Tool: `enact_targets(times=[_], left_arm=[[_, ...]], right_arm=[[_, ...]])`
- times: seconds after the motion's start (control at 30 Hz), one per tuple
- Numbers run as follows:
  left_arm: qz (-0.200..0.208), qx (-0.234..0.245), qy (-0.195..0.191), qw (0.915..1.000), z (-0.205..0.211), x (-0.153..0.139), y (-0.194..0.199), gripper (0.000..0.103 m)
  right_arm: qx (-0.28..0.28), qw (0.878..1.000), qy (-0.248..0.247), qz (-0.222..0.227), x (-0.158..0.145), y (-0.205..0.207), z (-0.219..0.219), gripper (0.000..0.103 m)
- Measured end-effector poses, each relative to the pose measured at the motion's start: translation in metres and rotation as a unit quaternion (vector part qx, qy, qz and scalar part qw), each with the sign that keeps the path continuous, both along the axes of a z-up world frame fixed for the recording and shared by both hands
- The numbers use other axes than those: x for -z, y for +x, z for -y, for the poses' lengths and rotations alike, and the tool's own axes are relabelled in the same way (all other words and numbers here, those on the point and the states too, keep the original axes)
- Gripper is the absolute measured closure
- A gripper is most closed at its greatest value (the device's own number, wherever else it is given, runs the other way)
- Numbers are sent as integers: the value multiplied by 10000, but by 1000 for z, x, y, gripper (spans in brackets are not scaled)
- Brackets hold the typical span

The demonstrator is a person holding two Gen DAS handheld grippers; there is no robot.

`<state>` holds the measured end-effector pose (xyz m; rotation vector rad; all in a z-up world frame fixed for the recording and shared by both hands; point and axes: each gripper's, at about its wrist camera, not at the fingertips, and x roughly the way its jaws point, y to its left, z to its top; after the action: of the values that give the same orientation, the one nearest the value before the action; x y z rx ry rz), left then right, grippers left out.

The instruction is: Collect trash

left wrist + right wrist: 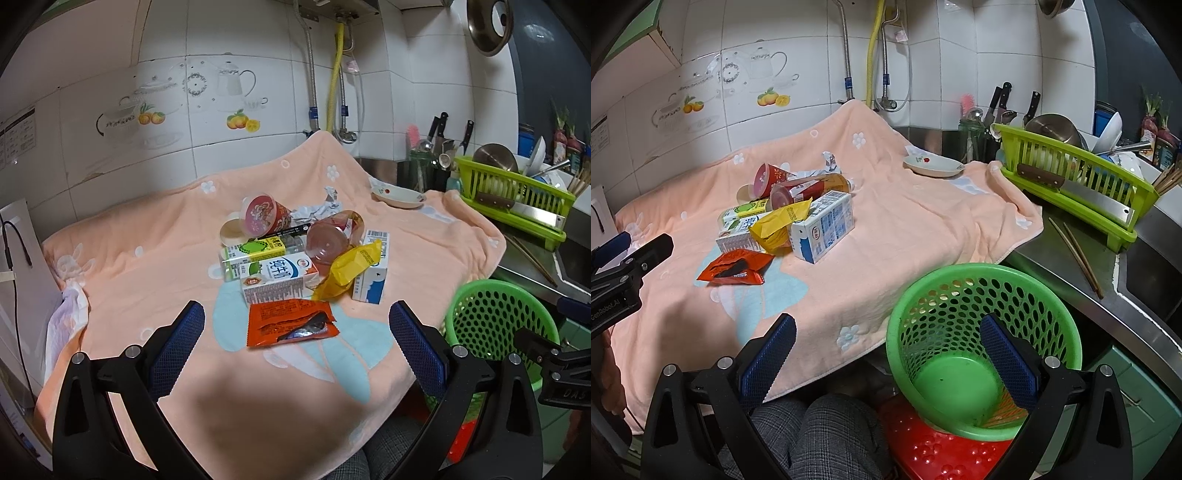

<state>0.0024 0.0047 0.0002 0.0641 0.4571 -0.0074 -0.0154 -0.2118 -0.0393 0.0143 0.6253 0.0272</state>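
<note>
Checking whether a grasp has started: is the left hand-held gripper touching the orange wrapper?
Apart. In the left wrist view the left hand-held gripper is open, and pink cloth shows between each finger and the orange wrapper.

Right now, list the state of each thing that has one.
left hand-held gripper: open, holding nothing
right hand-held gripper: open, holding nothing
green basket: upright, empty
orange wrapper: torn open, lying flat
yellow wrapper: crumpled, leaning on the cartons
red cup: tipped on its side
</note>
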Motion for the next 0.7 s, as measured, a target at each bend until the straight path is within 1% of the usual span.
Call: enact_targets(times=[0.7], left_arm=[[6, -1, -3, 10000, 4, 3, 1, 5]], right_arm=[[-9, 10000, 4, -24, 0, 3, -2, 6]])
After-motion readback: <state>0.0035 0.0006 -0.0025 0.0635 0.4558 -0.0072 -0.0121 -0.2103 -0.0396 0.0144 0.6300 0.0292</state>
